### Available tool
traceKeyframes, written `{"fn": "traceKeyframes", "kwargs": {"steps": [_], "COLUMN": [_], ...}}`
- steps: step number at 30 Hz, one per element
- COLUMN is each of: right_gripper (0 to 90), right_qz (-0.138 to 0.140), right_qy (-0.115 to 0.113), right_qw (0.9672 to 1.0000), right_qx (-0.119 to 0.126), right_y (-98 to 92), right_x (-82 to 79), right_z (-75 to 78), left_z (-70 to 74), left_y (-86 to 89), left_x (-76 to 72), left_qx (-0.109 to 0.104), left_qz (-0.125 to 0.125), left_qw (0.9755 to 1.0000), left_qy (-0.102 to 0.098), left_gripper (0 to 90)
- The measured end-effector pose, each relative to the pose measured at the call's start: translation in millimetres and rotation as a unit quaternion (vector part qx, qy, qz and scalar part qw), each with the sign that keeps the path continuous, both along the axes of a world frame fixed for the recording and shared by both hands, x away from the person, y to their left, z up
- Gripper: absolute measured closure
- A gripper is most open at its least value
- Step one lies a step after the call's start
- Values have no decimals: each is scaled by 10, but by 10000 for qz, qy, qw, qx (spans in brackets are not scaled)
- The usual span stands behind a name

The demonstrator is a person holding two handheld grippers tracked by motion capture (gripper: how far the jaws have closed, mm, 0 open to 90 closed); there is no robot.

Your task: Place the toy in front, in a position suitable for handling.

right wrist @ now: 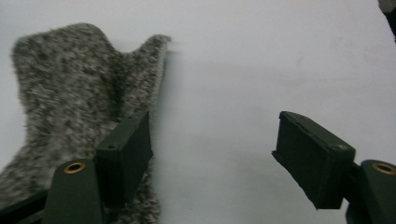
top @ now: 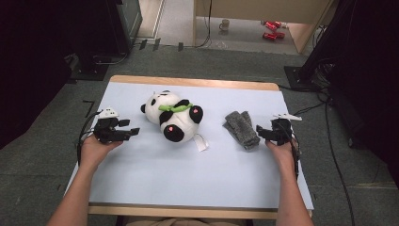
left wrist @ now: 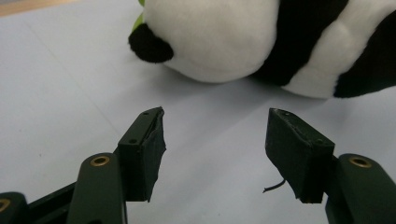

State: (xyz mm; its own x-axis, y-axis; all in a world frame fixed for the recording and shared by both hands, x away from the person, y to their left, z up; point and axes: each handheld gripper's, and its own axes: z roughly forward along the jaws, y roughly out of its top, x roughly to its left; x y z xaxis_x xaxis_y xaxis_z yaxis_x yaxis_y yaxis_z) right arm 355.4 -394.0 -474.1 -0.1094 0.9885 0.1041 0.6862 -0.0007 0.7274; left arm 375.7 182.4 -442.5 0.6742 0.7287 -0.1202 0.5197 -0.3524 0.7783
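We list a pale blue worktop (top: 141,179) with a wooden edge, and four items on or over it.

Item one: a plush panda (top: 173,115), black and white with a green band at its neck, lying on its side left of centre on the far half. A white tag (top: 201,142) trails from its near right side. In the left gripper view the panda (left wrist: 243,37) lies just beyond the jaw tips, apart from them.

Item two: a grey fuzzy sock (top: 241,129), lying flat right of centre, well apart from the panda.

Item three: the left claw (top: 133,132), held in the person's left hand near the worktop's left edge and pointing right at the panda. In its own view we see the left claw (left wrist: 215,140) with jaws standing apart and only bare worktop between them.

Item four: the right claw (top: 260,133), held at the right side and pointing left at the sock. In its own view the right claw (right wrist: 212,149) is spread wide; one jaw lies over the sock (right wrist: 70,102), the other over bare worktop, and nothing is gripped.
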Motion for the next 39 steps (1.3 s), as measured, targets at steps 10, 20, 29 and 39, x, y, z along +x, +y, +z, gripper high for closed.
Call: {"fn": "traceKeyframes", "kwargs": {"steps": [10, 20, 29, 39], "right_gripper": [296, 308, 311, 319], "right_qz": [283, 512, 596, 621], "right_qy": [-79, -9, 32, -52], "right_qw": [9996, 9987, 9982, 9981], "right_qx": [-7, -24, -16, 28], "right_y": [154, 286, 332, 344], "right_x": [-62, -137, -180, -181], "right_z": [139, 166, 166, 188], "left_z": [213, 299, 326, 231], "left_y": [-188, -424, -628, -830], "left_x": [66, 162, 207, 306], "left_qx": [-65, -237, -263, -163], "left_qz": [-210, -560, -807, -964], "left_qw": [9996, 9977, 9958, 9948], "left_qy": [-176, -300, -348, -300], "left_gripper": [380, 385, 458, 419]}}
